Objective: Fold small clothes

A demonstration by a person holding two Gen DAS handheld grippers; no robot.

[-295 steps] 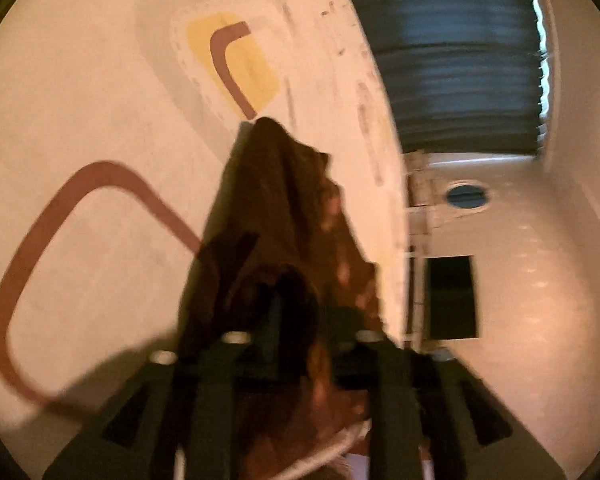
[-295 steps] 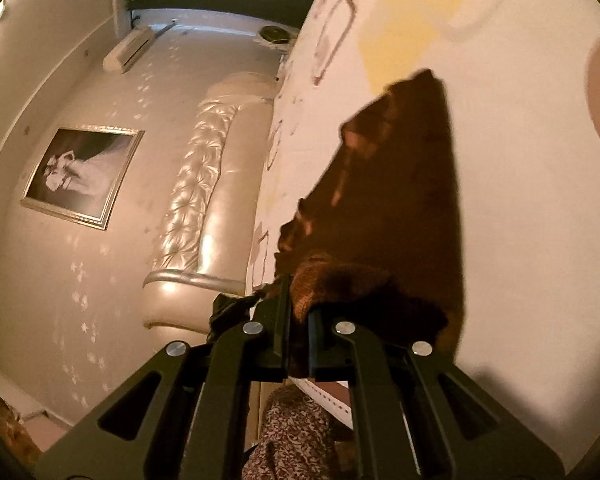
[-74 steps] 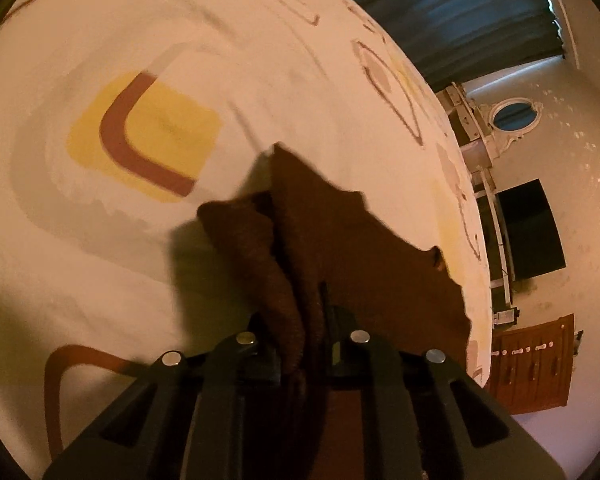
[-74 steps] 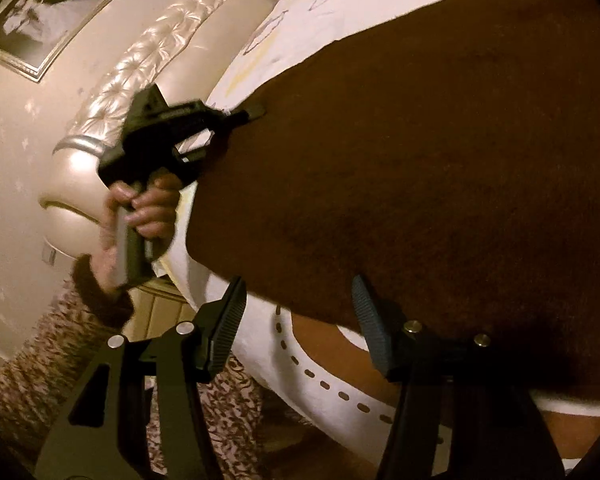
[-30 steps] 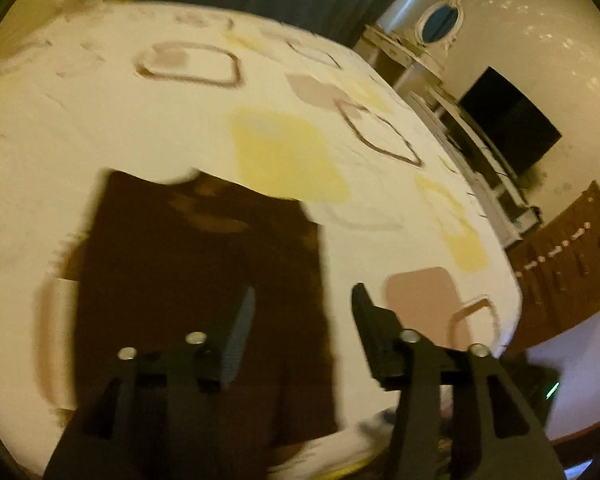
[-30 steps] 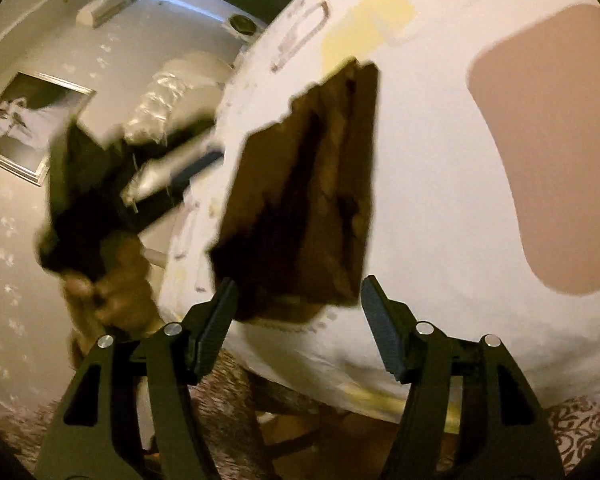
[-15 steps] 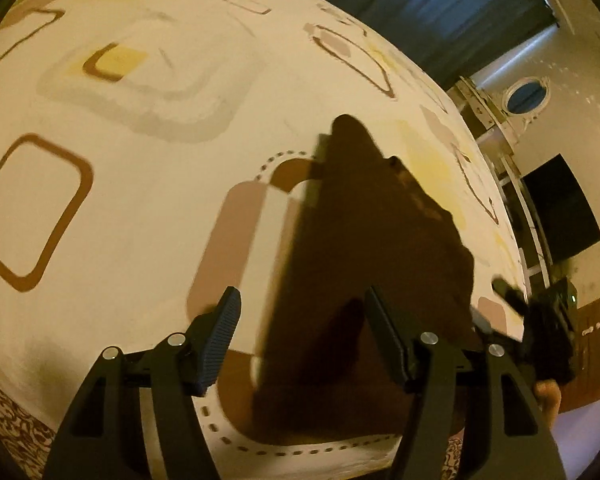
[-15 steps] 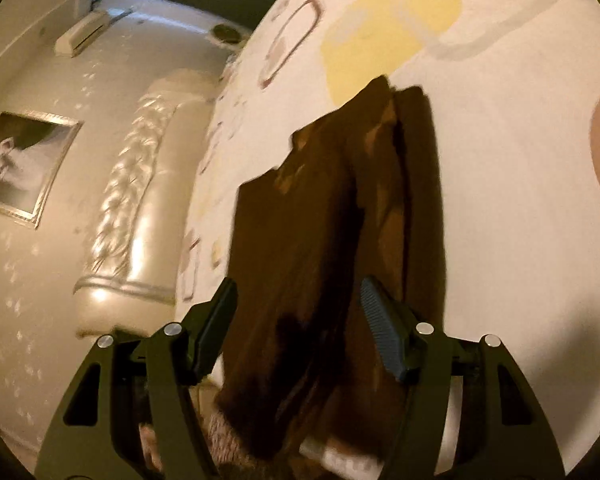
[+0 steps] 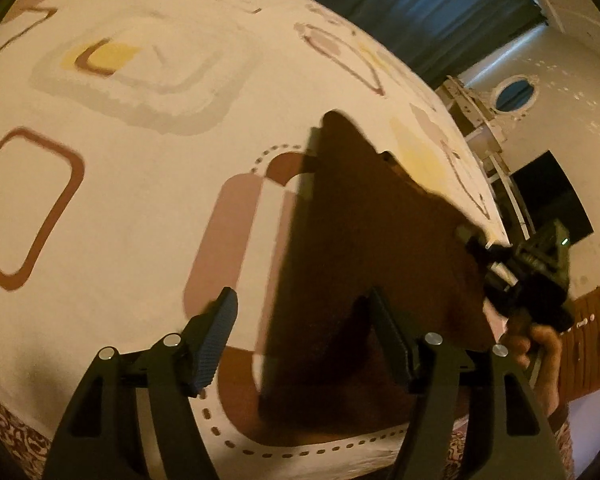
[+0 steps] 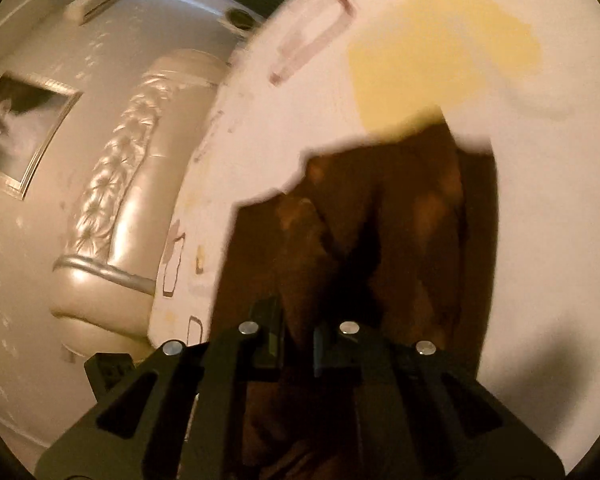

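A dark brown garment [image 9: 372, 232] lies flat on the patterned bedsheet [image 9: 120, 200] close to the bed's near edge. My left gripper [image 9: 300, 296] hovers over its near left side, jaws apart and still opening; the cloth's left edge lies below the gap, untouched by the pads. In the left wrist view my right gripper [image 9: 472, 240], in a person's hand [image 9: 540, 340], bites the garment's right edge. In its own view the right gripper [image 10: 298, 320] is closing, and its pads pinch a raised fold of the garment [image 10: 380, 220].
The bed's edge runs just below both grippers. A padded headboard [image 10: 112, 200] and a framed picture [image 10: 16, 132] stand on the left of the right wrist view. Dark curtains [image 9: 420, 8], a dresser with an oval mirror [image 9: 514, 94] and a dark screen [image 9: 552, 196] lie beyond the bed.
The right gripper moved in to the garment's edge and went from wide open to pinching the cloth. The left gripper swung down to the near left side, then stayed there, open.
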